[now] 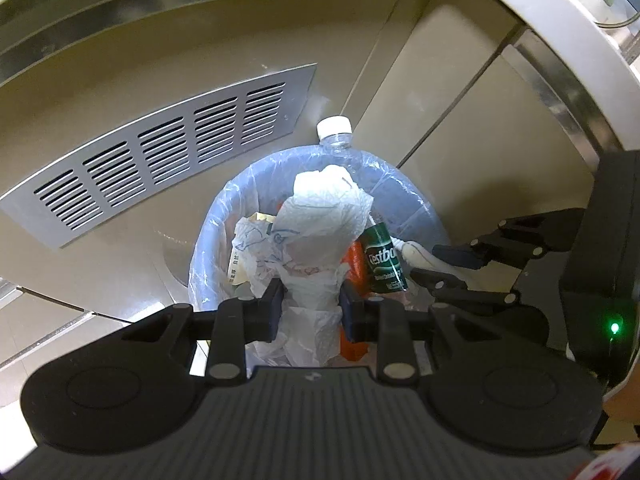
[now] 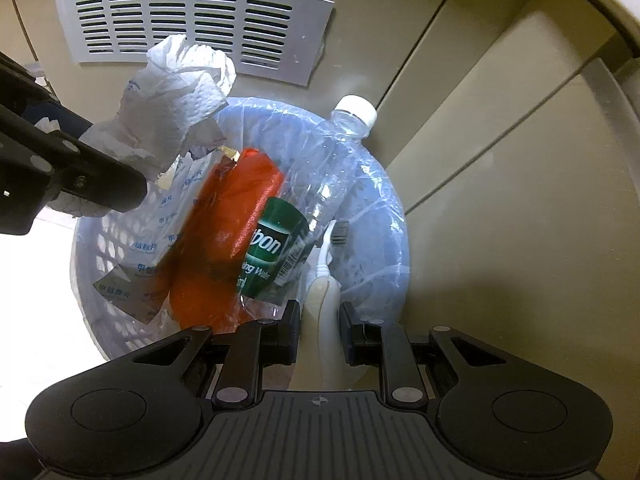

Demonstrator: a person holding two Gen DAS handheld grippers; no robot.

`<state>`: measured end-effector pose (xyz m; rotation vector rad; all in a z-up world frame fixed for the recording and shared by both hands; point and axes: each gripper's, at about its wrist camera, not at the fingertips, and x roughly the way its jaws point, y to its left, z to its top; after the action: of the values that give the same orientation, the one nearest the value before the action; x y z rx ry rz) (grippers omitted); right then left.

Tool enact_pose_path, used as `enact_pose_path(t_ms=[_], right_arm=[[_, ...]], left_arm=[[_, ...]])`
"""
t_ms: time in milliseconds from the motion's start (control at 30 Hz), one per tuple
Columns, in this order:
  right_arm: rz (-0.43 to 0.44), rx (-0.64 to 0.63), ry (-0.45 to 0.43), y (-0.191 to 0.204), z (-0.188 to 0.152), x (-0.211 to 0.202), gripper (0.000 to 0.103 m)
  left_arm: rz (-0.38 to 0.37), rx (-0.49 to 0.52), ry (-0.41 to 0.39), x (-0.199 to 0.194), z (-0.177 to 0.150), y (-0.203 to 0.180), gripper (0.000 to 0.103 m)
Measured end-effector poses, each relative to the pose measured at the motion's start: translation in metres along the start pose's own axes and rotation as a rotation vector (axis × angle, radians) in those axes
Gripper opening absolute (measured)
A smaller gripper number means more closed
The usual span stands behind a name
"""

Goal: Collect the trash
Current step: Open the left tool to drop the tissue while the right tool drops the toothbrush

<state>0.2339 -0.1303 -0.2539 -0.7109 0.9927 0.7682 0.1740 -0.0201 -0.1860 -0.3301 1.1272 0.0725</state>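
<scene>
A pale blue bin (image 1: 416, 200) (image 2: 392, 232) lined with a clear bag stands below both grippers. Inside lie a clear bottle (image 1: 384, 256) (image 2: 320, 152) with a green label and white cap, an orange wrapper (image 2: 228, 232) and printed white packaging (image 2: 160, 240). My left gripper (image 1: 312, 292) (image 2: 116, 158) is shut on a crumpled white paper towel wad (image 1: 320, 220) (image 2: 180, 96), held above the bin's opening. My right gripper (image 2: 320, 320) (image 1: 432, 264) is shut on the handle of a white toothbrush (image 2: 324, 292) (image 1: 416, 254), whose bristle head points down into the bin beside the bottle.
A slotted metal vent grille (image 1: 160, 160) (image 2: 192, 24) sits in the beige cabinet panel right behind the bin. Beige cabinet doors (image 2: 500, 200) close off the right side. A white counter edge (image 1: 540, 4) curves overhead. White floor (image 2: 24, 280) shows to the bin's left.
</scene>
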Motion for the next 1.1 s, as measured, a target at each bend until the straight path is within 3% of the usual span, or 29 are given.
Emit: enact_pose_path(t_ms=[600,933,1100], right_arm=[[0.009,0.051,-0.087,0.002,-0.012,-0.017,0.022],[0.014,0.095,-0.124,0.003,-0.019,-0.035,0.022],[0.022,0.095,-0.122,0.003,-0.022,-0.032,0.022]], left_arm=[[-0.049,-0.028,0.017,0.036,0.019,0.0,0.026],[-0.065,-0.005,0.07,0.073,0.015,-0.002,0.026],[-0.069,0.0,0.064,0.067,0.011,0.0,0.031]])
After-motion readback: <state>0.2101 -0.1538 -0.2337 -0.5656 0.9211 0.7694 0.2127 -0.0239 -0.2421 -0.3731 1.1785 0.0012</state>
